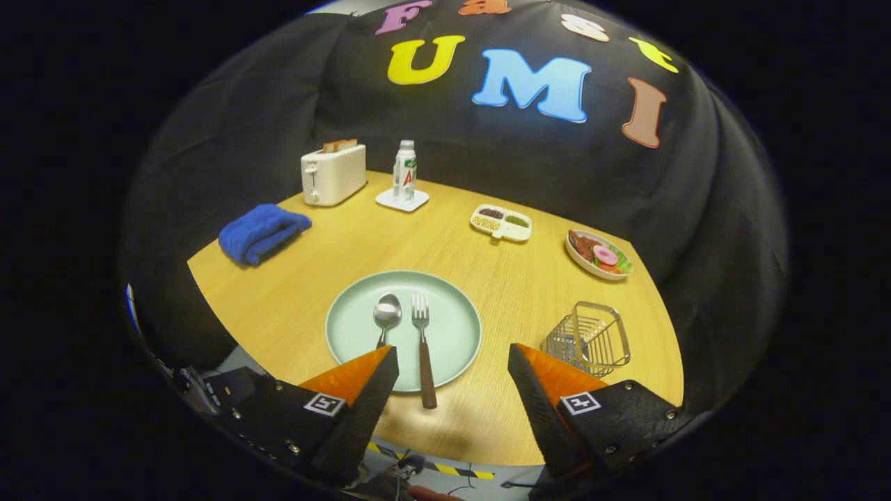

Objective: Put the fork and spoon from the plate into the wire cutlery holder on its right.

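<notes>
Just ahead of the spread gripper, fork beside spoon

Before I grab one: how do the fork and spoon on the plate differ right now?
The fork has a dark brown handle that runs past the rim of the green plate onto the table; the spoon lies beside it, its handle hidden behind one finger. The fork ends in tines, the spoon in a rounded bowl. The fork lies between the fingers of the open claw. Both lie side by side, heads pointing away.
</notes>
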`<state>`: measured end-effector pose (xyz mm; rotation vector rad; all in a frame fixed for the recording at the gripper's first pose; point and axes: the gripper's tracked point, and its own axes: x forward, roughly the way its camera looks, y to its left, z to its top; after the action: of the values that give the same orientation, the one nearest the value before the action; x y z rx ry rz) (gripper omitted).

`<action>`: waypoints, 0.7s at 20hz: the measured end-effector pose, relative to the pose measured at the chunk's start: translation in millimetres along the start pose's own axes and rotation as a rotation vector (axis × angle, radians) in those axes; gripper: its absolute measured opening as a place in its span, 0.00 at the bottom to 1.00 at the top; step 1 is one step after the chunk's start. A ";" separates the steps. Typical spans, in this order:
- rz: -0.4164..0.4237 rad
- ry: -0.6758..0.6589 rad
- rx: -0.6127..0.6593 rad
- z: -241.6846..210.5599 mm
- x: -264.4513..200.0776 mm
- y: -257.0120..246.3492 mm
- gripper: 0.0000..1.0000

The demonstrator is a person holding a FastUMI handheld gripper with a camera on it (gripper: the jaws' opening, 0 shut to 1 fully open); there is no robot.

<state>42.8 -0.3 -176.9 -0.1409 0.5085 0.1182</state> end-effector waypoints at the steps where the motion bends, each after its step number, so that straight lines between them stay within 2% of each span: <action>1: 0.012 0.033 -0.012 -8.2 4.6 0.8 0.95; 5: 0.039 0.124 -0.089 -32.7 20.9 -3.5 0.93; 7: 0.053 0.157 -0.120 -39.4 27.4 -2.2 0.86; 11: 0.061 0.202 -0.173 -48.0 35.3 1.7 0.86; 14: 0.103 0.234 -0.157 -54.7 43.2 7.8 0.64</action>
<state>53.1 1.7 -246.2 -0.2843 0.7403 0.2446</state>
